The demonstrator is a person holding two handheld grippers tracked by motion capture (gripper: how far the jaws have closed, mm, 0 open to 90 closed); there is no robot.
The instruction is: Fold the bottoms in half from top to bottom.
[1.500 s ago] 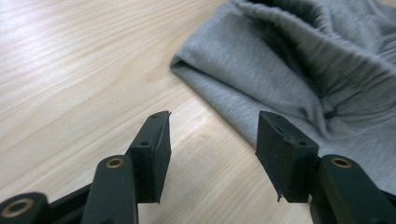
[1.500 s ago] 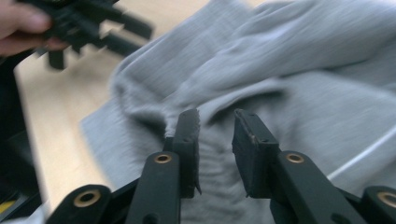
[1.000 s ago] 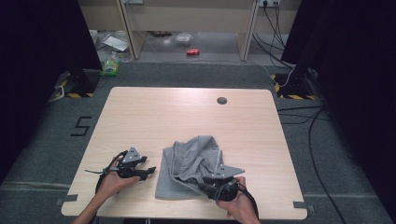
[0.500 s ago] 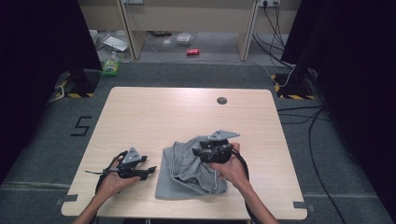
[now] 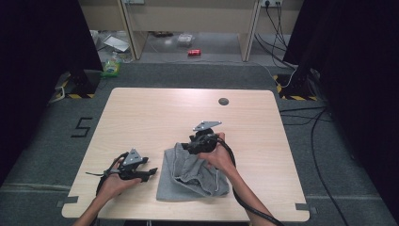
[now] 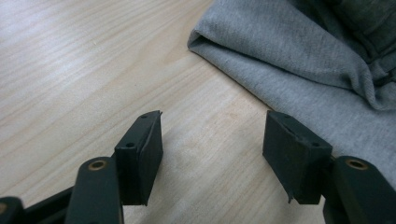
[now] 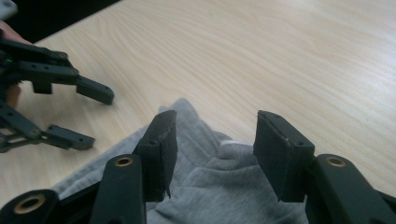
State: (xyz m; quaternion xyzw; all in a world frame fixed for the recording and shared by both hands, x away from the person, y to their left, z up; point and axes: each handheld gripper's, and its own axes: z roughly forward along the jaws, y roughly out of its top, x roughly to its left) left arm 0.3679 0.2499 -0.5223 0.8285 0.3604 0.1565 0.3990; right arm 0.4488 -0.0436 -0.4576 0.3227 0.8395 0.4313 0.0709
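The right gripper (image 5: 188, 147) hangs over the far edge of the grey garment (image 5: 190, 174), its jaws apart and nothing pinched between them. They have just been opening. In the right gripper view (image 7: 212, 154) the two black pads stand wide, the rumpled grey cloth (image 7: 219, 196) lies below and between them without touching either pad, and the far fold of the cloth ends just past the pad tips. The right hand (image 5: 214, 155) holds the gripper from behind, and a black cable trails back along the forearm toward the near edge of the table (image 5: 155, 108).

The left gripper (image 5: 149, 173) rests low at the table's near left part, just beside the garment's left edge but apart from it, held by the left hand (image 5: 115, 181). Its jaws are also open and empty: in the left gripper view (image 6: 212, 149) bare wood shows between the pads, and the garment's folded corner (image 6: 289, 60) lies ahead and to the right of them.

The garment sits bunched on the near half of the table, slightly right of its middle, with its lower hem close to the near edge. A small dark round cap (image 5: 223, 101) lies in the tabletop near the far edge, well apart from the cloth.
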